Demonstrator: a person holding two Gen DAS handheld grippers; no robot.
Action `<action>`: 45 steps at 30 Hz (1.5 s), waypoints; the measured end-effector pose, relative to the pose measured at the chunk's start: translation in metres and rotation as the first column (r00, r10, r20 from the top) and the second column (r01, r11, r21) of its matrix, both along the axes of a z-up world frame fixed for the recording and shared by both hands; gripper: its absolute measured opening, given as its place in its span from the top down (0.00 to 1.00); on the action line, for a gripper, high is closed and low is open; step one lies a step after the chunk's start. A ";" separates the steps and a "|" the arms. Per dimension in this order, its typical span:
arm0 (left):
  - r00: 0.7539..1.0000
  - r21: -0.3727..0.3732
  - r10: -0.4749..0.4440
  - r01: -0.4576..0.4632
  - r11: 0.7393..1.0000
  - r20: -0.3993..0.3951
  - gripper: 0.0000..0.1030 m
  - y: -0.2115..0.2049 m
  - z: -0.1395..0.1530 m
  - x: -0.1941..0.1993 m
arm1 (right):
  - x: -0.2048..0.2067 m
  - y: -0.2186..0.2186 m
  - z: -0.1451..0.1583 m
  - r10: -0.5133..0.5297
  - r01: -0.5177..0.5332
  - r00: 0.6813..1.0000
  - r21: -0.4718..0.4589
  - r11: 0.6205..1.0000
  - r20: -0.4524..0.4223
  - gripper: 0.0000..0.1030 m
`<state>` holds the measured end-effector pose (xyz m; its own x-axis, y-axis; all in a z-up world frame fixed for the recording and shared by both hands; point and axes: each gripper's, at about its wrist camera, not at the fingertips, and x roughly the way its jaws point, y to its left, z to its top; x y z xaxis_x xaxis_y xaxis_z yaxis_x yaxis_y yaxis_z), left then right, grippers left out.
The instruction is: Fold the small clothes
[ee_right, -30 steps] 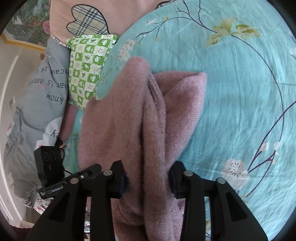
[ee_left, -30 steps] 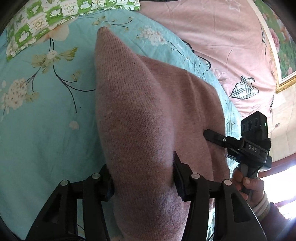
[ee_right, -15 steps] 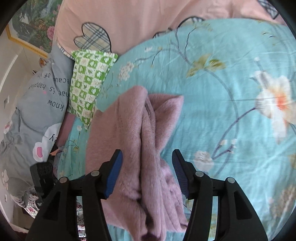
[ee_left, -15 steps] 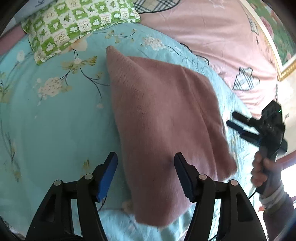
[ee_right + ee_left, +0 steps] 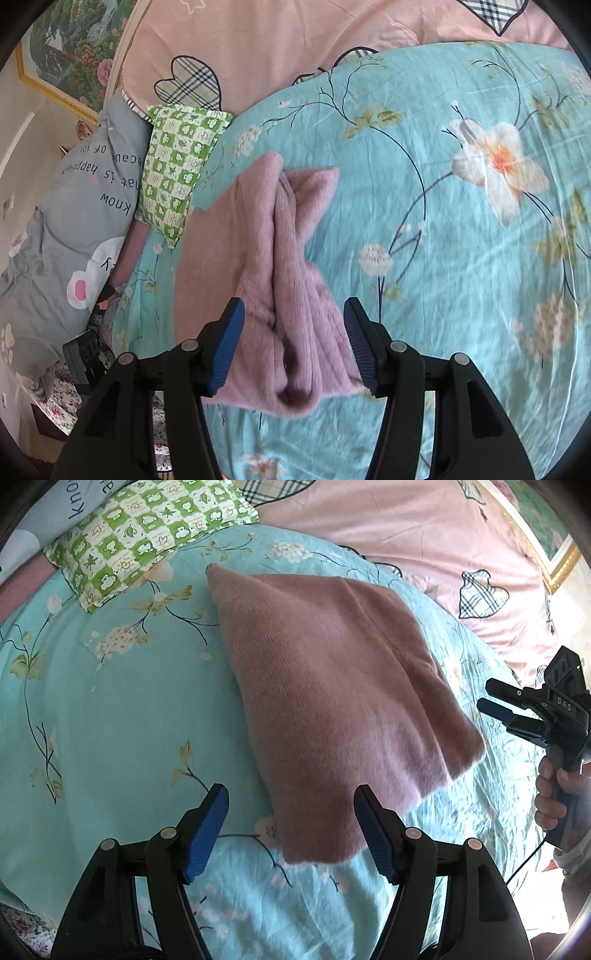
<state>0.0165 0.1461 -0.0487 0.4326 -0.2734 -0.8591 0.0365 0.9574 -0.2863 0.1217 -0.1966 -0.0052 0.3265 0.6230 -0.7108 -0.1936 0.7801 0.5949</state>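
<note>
With the left gripper (image 5: 290,825) spread after just opening and the right gripper (image 5: 293,345) also parted, neither pinching anything, the folded pink knit garment (image 5: 332,686) lies loose on the teal floral bedspread (image 5: 110,720) — its bulky, soft layers could spring open, undoing the fold.

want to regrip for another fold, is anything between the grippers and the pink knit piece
Nothing visible. The pink knit piece lies folded on the blue floral sheet, directly ahead of the open left gripper and right gripper.
</note>
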 end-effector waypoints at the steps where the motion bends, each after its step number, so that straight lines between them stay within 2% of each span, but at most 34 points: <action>1: 1.000 0.005 -0.005 0.005 1.000 -0.001 0.31 -0.001 -0.001 -0.001 | -0.003 0.000 0.000 0.004 -0.004 1.000 -0.007 1.000 0.002 0.45; 8: 0.998 0.039 -0.066 0.067 0.997 -0.016 0.28 -0.012 -0.012 -0.017 | -0.025 0.010 0.000 0.042 -0.041 0.999 -0.038 0.998 0.016 0.45; 13: 0.997 0.046 -0.072 0.074 0.996 -0.032 0.27 -0.017 -0.024 -0.026 | -0.039 0.029 0.002 0.124 -0.120 0.991 -0.073 0.990 0.045 0.45; 20: 0.998 0.149 -0.055 0.053 0.987 0.008 0.29 -0.028 -0.037 -0.027 | -0.040 0.057 0.002 0.215 -0.205 0.973 -0.116 0.972 0.084 0.45; 23: 0.999 0.155 -0.044 0.045 0.987 -0.006 0.40 -0.027 -0.046 -0.024 | -0.033 0.062 -0.006 0.228 -0.217 0.971 -0.134 0.967 0.071 0.45; 25: 0.999 0.152 -0.042 0.044 0.987 -0.018 0.54 -0.026 -0.050 -0.022 | -0.027 0.062 -0.015 0.219 -0.211 0.975 -0.138 0.968 0.047 0.45; 26: 0.999 0.155 -0.031 0.034 0.987 -0.019 0.56 -0.024 -0.052 -0.021 | -0.024 0.060 -0.020 0.215 -0.209 0.976 -0.132 0.969 0.035 0.45; 28: 1.000 0.123 -0.005 0.006 0.992 -0.015 0.67 -0.018 -0.052 -0.019 | -0.022 0.060 -0.025 0.221 -0.217 0.975 -0.125 0.968 0.020 0.52; 29: 1.000 0.088 0.013 -0.012 0.996 -0.014 0.73 -0.014 -0.051 -0.017 | -0.021 0.062 -0.027 0.234 -0.230 0.972 -0.125 0.965 0.013 0.61; 30: 1.000 0.063 0.021 -0.019 0.998 -0.016 0.84 -0.012 -0.050 -0.015 | -0.022 0.063 -0.029 0.241 -0.238 0.970 -0.124 0.963 0.008 0.75; 32: 0.999 0.051 0.037 -0.036 0.998 -0.009 0.86 -0.012 -0.044 -0.014 | -0.022 0.068 -0.032 0.268 -0.268 0.963 -0.108 0.957 -0.013 0.92; 34: 0.999 0.042 0.038 -0.038 0.998 0.001 0.88 -0.013 -0.037 -0.016 | -0.023 0.069 -0.020 0.280 -0.277 0.960 -0.083 0.957 0.018 0.92; 36: 0.999 0.023 0.040 -0.040 0.999 -0.005 0.88 -0.012 -0.035 -0.016 | -0.025 0.061 0.007 0.273 -0.276 0.957 0.016 0.961 0.097 0.93; 37: 0.999 0.021 0.040 -0.039 0.999 -0.013 0.89 -0.013 -0.037 -0.016 | -0.027 0.055 0.020 0.265 -0.271 0.954 0.024 0.962 0.138 0.93; 39: 0.999 0.028 0.033 -0.032 0.999 -0.023 0.89 -0.016 -0.042 -0.014 | -0.026 0.044 0.030 0.250 -0.250 0.953 -0.023 0.968 0.169 0.93; 41: 0.999 0.033 0.026 -0.025 0.999 -0.035 0.89 -0.020 -0.047 -0.013 | -0.020 0.031 0.013 0.232 -0.226 0.965 -0.063 0.972 0.125 0.93; 45: 0.998 0.052 0.014 -0.011 0.999 -0.057 0.89 -0.026 -0.056 -0.012 | -0.018 0.020 -0.044 0.204 -0.202 0.979 -0.148 0.968 0.001 0.93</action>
<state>0.0042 0.1198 -0.1050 0.3853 -0.2235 -0.8953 0.0098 0.9712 -0.2382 0.1037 -0.1764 -0.0492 0.2158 0.5667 -0.7952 -0.3653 0.8021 0.4725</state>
